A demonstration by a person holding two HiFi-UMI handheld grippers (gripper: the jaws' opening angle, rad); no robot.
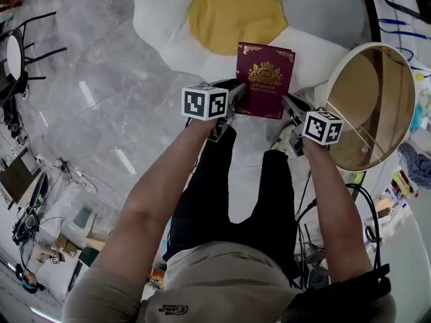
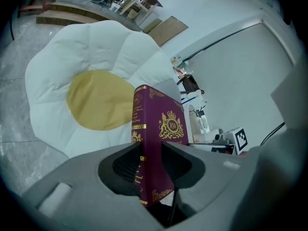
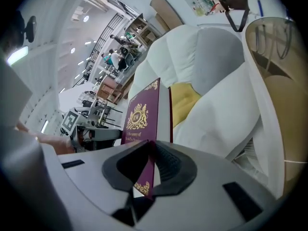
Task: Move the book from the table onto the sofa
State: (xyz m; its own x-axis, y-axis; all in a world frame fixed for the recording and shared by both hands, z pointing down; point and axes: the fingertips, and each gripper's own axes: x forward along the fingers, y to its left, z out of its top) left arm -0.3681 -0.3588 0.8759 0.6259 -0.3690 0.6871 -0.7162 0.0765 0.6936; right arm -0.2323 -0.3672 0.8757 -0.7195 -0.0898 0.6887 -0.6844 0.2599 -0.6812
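Left tongs (image 1: 231,103) and right tongs (image 1: 291,106) clamp book (image 1: 264,79); best lowered level onto sofa (image 1: 168,25), the 2 releasing together.

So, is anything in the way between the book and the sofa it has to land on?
Nothing visible. The left tongs and right tongs hold the book over a near petal of the sofa, and its yellow centre is bare.
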